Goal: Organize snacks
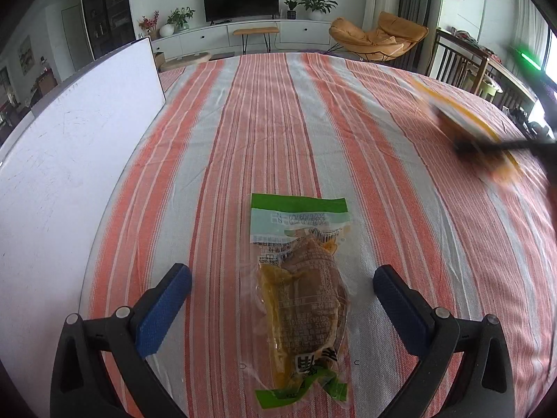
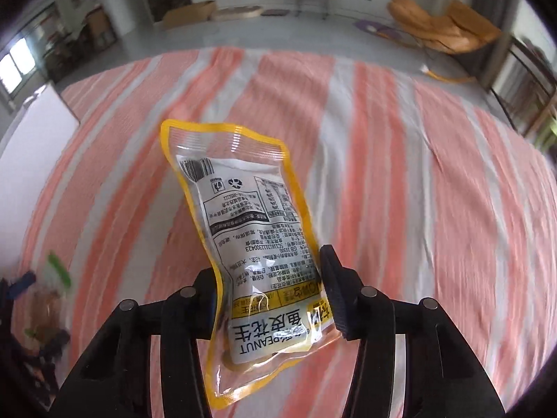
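Note:
A green-edged clear snack pouch [image 1: 301,299] with brown and yellow contents lies flat on the striped tablecloth [image 1: 264,132]. My left gripper [image 1: 282,278] is open, its blue pads on either side of the pouch, not touching it. My right gripper [image 2: 268,275] is shut on a yellow-edged peanut packet [image 2: 250,237] and holds it above the cloth. That packet shows blurred at the right in the left wrist view [image 1: 466,122]. The green pouch and the left gripper show blurred at the lower left of the right wrist view [image 2: 48,299].
A white board [image 1: 69,160] stands along the table's left side. Beyond the table's far edge are a TV cabinet [image 1: 243,31], an orange lounge chair [image 1: 379,38] and wooden chairs [image 1: 463,66] at the right.

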Action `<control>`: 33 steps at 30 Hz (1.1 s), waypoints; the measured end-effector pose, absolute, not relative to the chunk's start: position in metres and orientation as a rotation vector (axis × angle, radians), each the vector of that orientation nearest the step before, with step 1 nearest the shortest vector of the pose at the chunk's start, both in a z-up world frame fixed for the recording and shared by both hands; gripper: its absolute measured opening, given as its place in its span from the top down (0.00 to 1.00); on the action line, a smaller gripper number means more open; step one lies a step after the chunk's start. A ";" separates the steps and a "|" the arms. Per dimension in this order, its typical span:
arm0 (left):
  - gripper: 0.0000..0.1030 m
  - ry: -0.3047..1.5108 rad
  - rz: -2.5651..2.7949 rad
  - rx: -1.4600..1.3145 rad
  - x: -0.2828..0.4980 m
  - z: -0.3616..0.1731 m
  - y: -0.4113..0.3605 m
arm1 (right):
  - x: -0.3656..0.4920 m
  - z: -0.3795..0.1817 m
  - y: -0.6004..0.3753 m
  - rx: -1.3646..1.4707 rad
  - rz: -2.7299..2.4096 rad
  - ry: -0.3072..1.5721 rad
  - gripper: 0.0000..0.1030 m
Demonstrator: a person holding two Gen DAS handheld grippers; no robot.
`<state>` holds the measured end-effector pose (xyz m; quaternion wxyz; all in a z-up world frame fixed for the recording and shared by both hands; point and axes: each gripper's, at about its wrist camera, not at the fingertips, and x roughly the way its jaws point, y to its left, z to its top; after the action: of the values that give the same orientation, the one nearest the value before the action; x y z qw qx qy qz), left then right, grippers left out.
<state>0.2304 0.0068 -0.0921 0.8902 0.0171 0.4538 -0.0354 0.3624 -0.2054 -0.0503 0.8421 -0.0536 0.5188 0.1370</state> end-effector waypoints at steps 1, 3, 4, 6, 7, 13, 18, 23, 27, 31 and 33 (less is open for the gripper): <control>0.00 0.942 -0.074 0.035 0.230 -0.092 0.007 | 0.336 -0.051 -0.207 -0.134 0.266 1.090 0.50; 0.00 0.942 -0.074 0.035 0.230 -0.092 0.007 | 0.287 -0.047 -0.207 -0.124 0.268 1.070 0.50; 0.00 0.942 -0.074 0.035 0.230 -0.092 0.007 | 0.261 -0.046 -0.209 -0.080 0.286 1.065 0.50; 0.00 0.942 -0.073 0.035 0.230 -0.092 0.007 | 0.214 -0.044 -0.217 0.070 0.356 1.065 0.50; 0.00 0.942 -0.073 0.035 0.230 -0.092 0.007 | 0.192 -0.044 -0.227 0.242 0.438 1.071 0.51; 0.00 0.942 -0.073 0.035 0.230 -0.092 0.007 | 0.152 -0.091 -0.318 0.966 0.435 1.093 0.65; 0.00 0.942 -0.073 0.035 0.230 -0.093 0.007 | 0.137 -0.047 -0.345 0.779 0.308 1.016 0.07; 0.00 0.943 -0.073 0.035 0.230 -0.093 0.007 | 0.144 -0.020 -0.295 0.491 0.299 1.085 0.07; 0.00 0.943 -0.073 0.035 0.230 -0.092 0.007 | 0.144 -0.052 -0.235 0.318 0.266 1.157 0.08; 0.00 0.942 -0.074 0.031 0.230 -0.092 0.007 | 0.133 -0.064 -0.176 -0.068 0.132 1.075 0.02; 0.00 0.943 -0.077 0.034 0.230 -0.092 0.007 | 0.129 -0.069 -0.178 -0.057 0.146 1.016 0.00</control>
<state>0.2303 0.0066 -0.0924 0.8901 0.0164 0.4539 -0.0369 0.1286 -0.1775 -0.0692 0.8708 -0.0272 0.4858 0.0700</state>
